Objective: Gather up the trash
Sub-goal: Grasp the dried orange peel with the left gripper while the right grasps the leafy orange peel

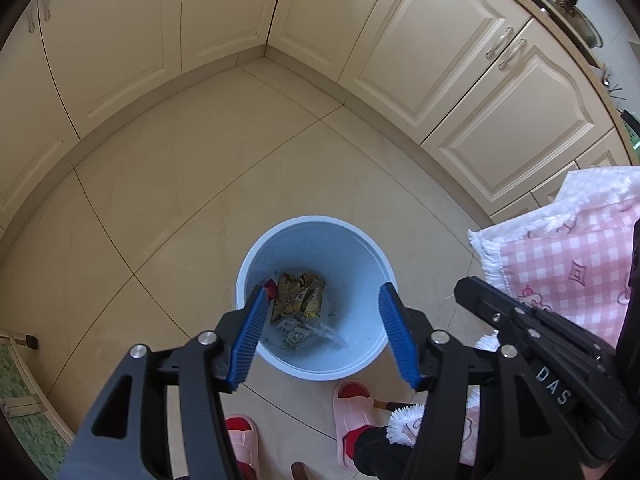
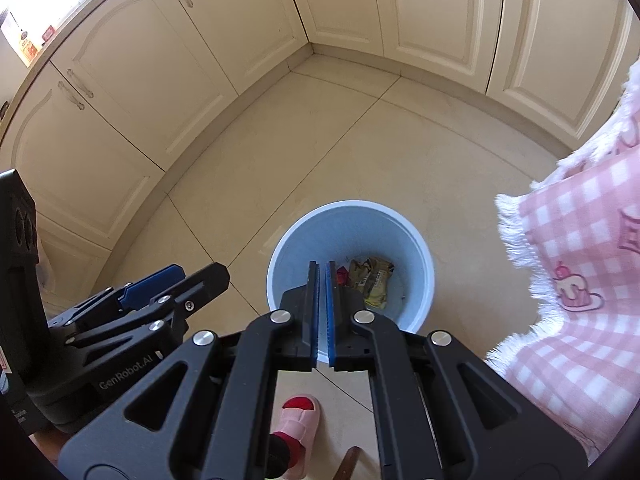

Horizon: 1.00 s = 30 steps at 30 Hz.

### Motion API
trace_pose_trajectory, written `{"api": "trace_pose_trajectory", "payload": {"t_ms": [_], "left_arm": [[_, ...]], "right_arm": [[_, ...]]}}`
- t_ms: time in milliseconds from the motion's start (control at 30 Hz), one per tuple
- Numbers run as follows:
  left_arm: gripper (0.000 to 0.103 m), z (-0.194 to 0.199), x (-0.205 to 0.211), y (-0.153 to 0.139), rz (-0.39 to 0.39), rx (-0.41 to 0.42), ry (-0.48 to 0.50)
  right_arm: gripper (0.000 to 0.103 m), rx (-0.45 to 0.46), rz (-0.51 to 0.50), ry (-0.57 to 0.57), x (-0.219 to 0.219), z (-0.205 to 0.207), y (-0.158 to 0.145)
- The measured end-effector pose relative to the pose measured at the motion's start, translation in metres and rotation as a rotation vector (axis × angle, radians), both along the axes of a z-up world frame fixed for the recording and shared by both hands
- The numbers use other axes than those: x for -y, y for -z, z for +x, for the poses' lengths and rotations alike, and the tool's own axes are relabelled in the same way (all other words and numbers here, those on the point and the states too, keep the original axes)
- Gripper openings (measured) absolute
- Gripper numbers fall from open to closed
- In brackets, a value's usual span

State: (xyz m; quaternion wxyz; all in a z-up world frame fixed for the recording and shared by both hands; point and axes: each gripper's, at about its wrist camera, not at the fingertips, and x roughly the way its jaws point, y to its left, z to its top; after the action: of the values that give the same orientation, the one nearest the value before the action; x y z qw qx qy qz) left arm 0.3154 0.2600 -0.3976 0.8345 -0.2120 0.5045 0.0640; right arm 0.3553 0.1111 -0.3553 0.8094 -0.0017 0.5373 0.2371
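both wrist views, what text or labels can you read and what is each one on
"DAS" – white letters on the black body of the right claw, seen from the left wrist view.
"GenRobot.AI" – on the black body of the left claw, seen from the right wrist view.
Wrappers in the blue bin: printed, too small and crumpled to read.
Packages on the countertop: overexposed, unreadable.

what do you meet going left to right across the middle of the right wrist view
left gripper → blue bin → right gripper, shut → yellow snack wrapper in the bin → pink checked cloth
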Motion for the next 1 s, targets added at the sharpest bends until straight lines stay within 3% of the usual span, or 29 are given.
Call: {"api": "trace_pose_trajectory", "payload": {"t_ms": [167,300,367,433,633,800,1000], "left_arm": [[0.057,-0.018,0.012,-0.039,0.006,0.063,0.004],[0.059,-0.045,0.034,-0.091,0.029,0.164,0.019],[0.059,-0.058,0.043,-0.113,0.022,0.21,0.033],[0.059,-0.073,0.059,-0.138,0.04,0.252,0.063],[0.063,-0.108,0.11,-0.208,0.085,0.386,0.138],[0.064,-0.119,0.181,-0.245,0.102,0.446,0.283],[0.064,-0.111,0.28,-0.258,0.129,0.436,0.529]], "right_arm": [[0.004,0.117,-0.024,0.006,0.016,-0.023,-0.052],[0.004,0.215,-0.022,0.037,0.038,-0.048,-0.101],[0.012,0.246,-0.016,0.066,0.053,-0.061,-0.125],[0.046,0.302,-0.007,0.095,0.068,-0.08,-0.152],[0.052,0.5,0.002,0.178,0.13,-0.144,-0.222],[0.056,0.584,-0.009,0.286,0.201,-0.184,-0.255],[0.06,0.595,-0.042,0.477,0.301,-0.2,-0.261]]}}
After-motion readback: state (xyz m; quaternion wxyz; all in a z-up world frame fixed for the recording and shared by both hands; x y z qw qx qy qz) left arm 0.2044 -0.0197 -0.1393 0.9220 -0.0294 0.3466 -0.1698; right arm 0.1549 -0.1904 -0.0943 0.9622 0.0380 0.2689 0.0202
